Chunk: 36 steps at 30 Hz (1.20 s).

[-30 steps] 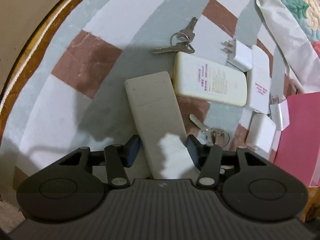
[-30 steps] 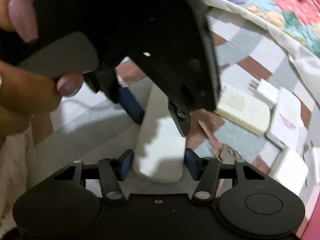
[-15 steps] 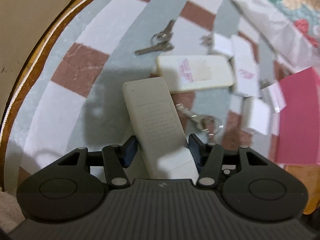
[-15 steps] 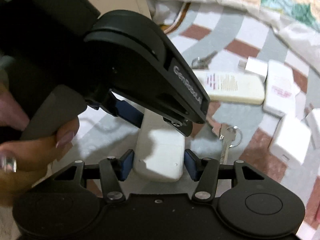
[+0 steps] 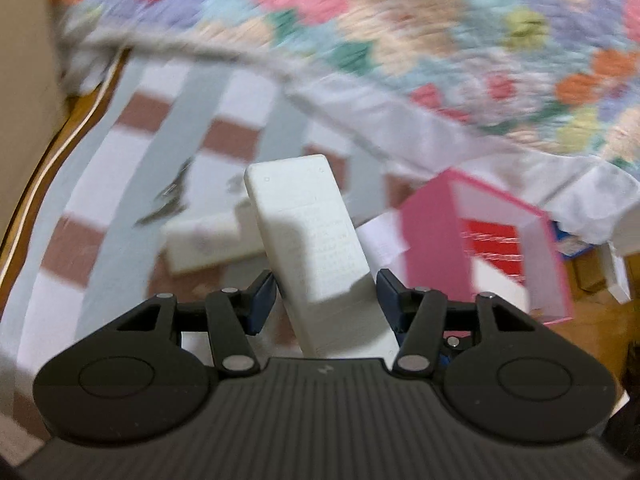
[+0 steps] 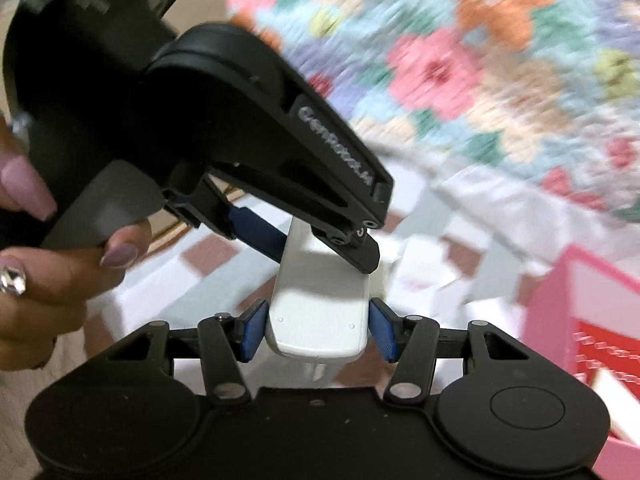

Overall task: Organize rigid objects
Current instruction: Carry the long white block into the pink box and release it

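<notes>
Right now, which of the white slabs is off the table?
The long white remote-shaped block, held at opposite ends by the left gripper and right gripper. The labelled slab lies flat.

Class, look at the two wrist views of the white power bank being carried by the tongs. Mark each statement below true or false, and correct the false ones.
1. Both tongs grip the same white power bank. True: the left tongs and right tongs each clamp one end.
2. The power bank lies flat on the checked cloth. False: it is lifted clear of it.
3. A pink box stands open to the right. True.
4. The quilt behind is plain grey. False: it is floral and multicoloured.
5. Another white power bank remains on the cloth. True.
</notes>
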{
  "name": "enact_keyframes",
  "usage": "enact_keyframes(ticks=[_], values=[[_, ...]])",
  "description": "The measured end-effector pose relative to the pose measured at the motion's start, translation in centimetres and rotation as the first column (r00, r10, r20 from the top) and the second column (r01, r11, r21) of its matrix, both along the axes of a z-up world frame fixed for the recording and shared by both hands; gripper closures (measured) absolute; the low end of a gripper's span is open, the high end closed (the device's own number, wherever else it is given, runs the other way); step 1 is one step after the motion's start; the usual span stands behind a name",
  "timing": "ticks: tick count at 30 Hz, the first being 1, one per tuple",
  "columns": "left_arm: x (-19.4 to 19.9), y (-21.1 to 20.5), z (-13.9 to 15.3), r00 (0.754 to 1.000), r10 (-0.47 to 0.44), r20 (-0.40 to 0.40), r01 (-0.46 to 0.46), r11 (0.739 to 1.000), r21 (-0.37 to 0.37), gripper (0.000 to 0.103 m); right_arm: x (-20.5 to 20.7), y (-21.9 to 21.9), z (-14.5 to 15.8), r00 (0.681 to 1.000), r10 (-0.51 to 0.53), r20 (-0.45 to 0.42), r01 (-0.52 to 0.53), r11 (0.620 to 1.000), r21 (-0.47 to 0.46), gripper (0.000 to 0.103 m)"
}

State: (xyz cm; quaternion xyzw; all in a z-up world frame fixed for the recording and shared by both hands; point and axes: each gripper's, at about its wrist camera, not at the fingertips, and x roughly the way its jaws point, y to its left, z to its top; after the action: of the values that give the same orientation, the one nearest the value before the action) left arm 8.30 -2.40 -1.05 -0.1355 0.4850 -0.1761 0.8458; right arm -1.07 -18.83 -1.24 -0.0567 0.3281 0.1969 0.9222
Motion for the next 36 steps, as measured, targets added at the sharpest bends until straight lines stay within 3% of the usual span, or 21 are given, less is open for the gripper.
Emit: enact_keyframes(ticks=[3,8,14,18,25,32,36], values=[[0.0,-3.2,2.4,0.997,-0.069,0.041,0.069,0.998,-0.005,0.050,-0.4,-1.5,1.1,0.997,-0.065,0.041,0.065,0.998,0.005,0.043],[2.3,-10.2,4.1,0.980,-0.200,0.004,0.200,0.980,-0.006,0.050,-0.3,-6.2,1.8,0.978,-0.204,0.043,0.202,0.978,0.044,0.043],[2.6,-18.9,3.7,0.944,-0.329,-0.010,0.329,0.942,0.063,0.050,0.5,-13.4,0.9,0.934,-0.352,-0.054,0.356,0.922,0.152,0.043],[3.9,-23.7,2.1,0.924,-0.378,-0.062,0.383,0.918,0.105,0.050,2.3,-17.0,-0.8,0.906,-0.399,-0.141,0.419,0.892,0.167,0.043],[5.6,-28.9,-1.4,0.885,-0.428,-0.184,0.465,0.835,0.293,0.056,5.7,-21.4,-5.3,0.871,-0.333,-0.361,0.432,0.869,0.242,0.044],[5.8,-29.3,-3.3,0.877,-0.391,-0.280,0.476,0.791,0.385,0.056,7.3,-21.1,-7.7,0.853,-0.232,-0.467,0.384,0.885,0.261,0.044],[5.6,-29.2,-3.0,0.887,-0.394,-0.240,0.460,0.788,0.409,0.052,7.7,-20.3,-7.6,0.852,-0.247,-0.462,0.380,0.899,0.219,0.042]])
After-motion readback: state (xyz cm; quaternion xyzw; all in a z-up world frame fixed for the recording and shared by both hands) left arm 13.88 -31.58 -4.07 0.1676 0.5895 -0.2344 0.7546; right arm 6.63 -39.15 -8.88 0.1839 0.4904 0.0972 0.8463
